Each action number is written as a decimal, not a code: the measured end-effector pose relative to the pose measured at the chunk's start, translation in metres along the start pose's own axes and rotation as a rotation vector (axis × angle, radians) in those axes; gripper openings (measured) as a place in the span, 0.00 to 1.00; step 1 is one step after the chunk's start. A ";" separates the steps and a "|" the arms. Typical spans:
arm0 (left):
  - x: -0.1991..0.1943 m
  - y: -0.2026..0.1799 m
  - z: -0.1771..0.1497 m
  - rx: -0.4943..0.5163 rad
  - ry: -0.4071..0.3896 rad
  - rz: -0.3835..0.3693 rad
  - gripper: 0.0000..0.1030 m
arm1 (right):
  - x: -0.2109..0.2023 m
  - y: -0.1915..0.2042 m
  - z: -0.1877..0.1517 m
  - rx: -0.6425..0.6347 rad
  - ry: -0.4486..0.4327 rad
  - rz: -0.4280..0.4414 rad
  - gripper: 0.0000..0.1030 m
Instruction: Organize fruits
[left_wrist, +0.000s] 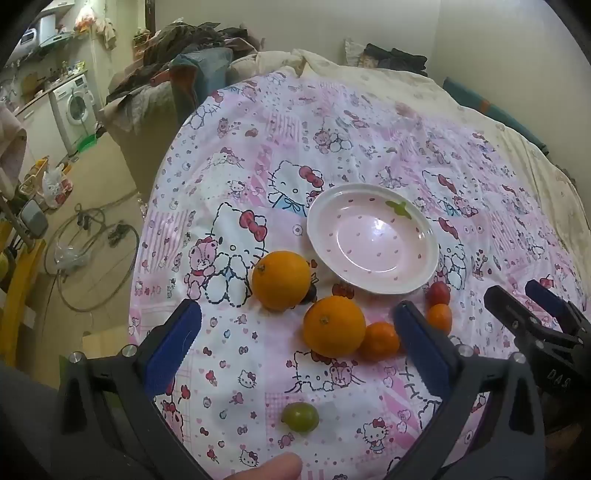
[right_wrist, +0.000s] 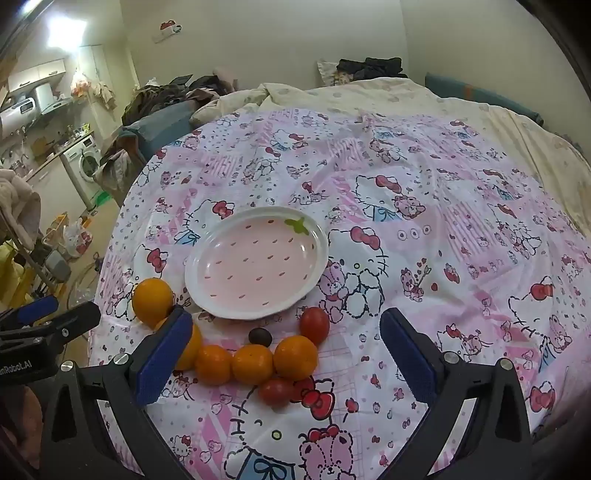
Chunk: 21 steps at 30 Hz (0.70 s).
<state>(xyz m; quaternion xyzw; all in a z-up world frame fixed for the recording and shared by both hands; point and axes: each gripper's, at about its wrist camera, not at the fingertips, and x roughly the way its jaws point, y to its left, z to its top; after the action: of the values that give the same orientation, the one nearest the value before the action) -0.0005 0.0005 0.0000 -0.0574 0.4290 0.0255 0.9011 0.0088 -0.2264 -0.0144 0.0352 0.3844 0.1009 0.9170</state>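
A: Item one, receptacle?

B: Pink strawberry-patterned plate, white rim, lay empty on the cartoon-cat bedsheet; nothing had been loaded, so it presumably served as the collecting point.

A: Fruit?

B: All loose on the sheet along the plate's near edge. Two large oranges: one beside the plate's left rim, one nearer the camera. Three small mandarins sat in a touching row. Two red cherry tomatoes: one just below the plate, one in front of the row. One dark small fruit, possibly a grape; too small to tell. One green one lay apart, nearest the person.

A: Tools?

B: Left gripper, jaws at full spread, empty, pitched down over the oranges. Right gripper, likewise spread wide and empty, framing the mandarin row. Judged: both readied for a first pick.
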 end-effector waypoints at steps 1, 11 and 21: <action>0.000 0.001 0.000 -0.001 0.001 0.001 1.00 | 0.000 0.000 0.000 0.003 0.002 0.005 1.00; 0.000 0.002 -0.001 -0.003 0.009 0.002 1.00 | 0.004 0.000 0.002 0.009 0.006 0.001 1.00; 0.002 0.000 -0.001 -0.004 0.008 0.005 1.00 | 0.002 -0.005 0.001 0.026 0.011 0.002 1.00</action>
<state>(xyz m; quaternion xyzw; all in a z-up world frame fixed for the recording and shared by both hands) -0.0003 0.0004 -0.0023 -0.0583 0.4329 0.0285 0.8991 0.0116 -0.2312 -0.0156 0.0472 0.3905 0.0971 0.9143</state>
